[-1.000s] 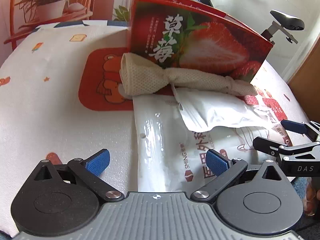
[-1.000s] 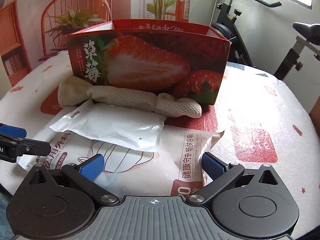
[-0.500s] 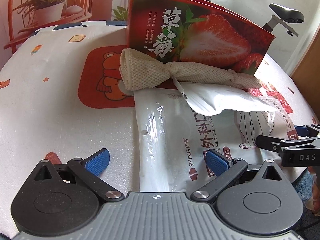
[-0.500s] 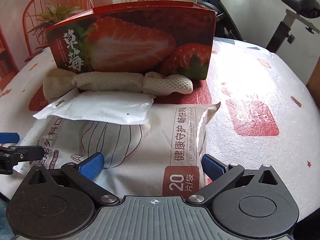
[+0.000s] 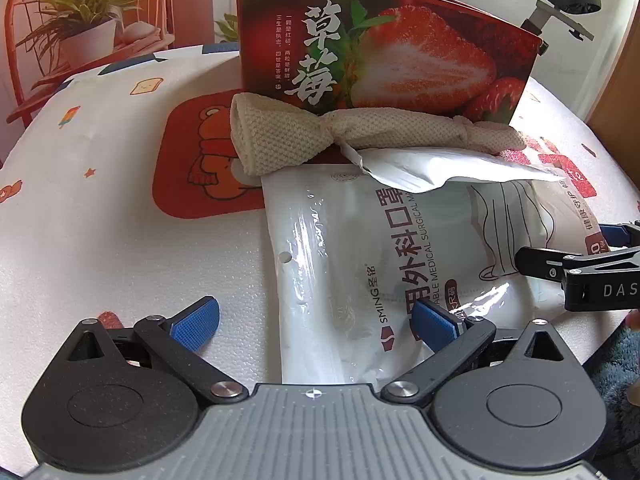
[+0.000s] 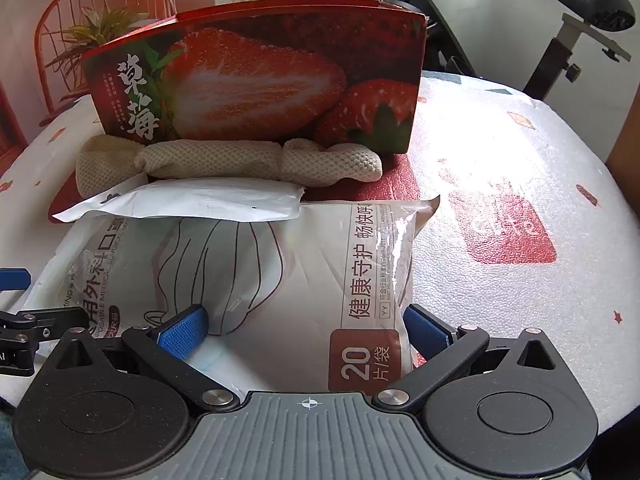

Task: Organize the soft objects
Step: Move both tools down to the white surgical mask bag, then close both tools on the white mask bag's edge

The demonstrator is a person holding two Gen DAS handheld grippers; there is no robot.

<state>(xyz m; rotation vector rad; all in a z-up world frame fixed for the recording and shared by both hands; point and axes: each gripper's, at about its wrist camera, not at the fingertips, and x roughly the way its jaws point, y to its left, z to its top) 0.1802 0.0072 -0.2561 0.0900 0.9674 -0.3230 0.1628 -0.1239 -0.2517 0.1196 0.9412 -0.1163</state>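
Note:
A large white surgical-mask bag (image 5: pixel 360 240) (image 6: pixel 280 272) lies flat at the near side of the table. A small white pouch (image 5: pixel 440 168) (image 6: pixel 200 202) rests on its far edge. Behind it a knotted beige knit cloth (image 5: pixel 272 144) (image 6: pixel 224 160) lies against a red strawberry box (image 5: pixel 400 60) (image 6: pixel 256 80). My left gripper (image 5: pixel 314 322) is open, its fingers either side of the bag's near left corner. My right gripper (image 6: pixel 305 330) is open over the bag's near right part. Neither holds anything.
The round table (image 6: pixel 500 184) has a white foam cover with red cartoon patches (image 5: pixel 200 168). An exercise bike (image 6: pixel 580 20) stands behind on the right, and a potted plant on a red chair (image 5: pixel 80 32) at the back left. The table edge drops away near right.
Both grippers have moved forward and lower toward the mask bag, so its near edge now lies between their open fingers. The objects have not moved.

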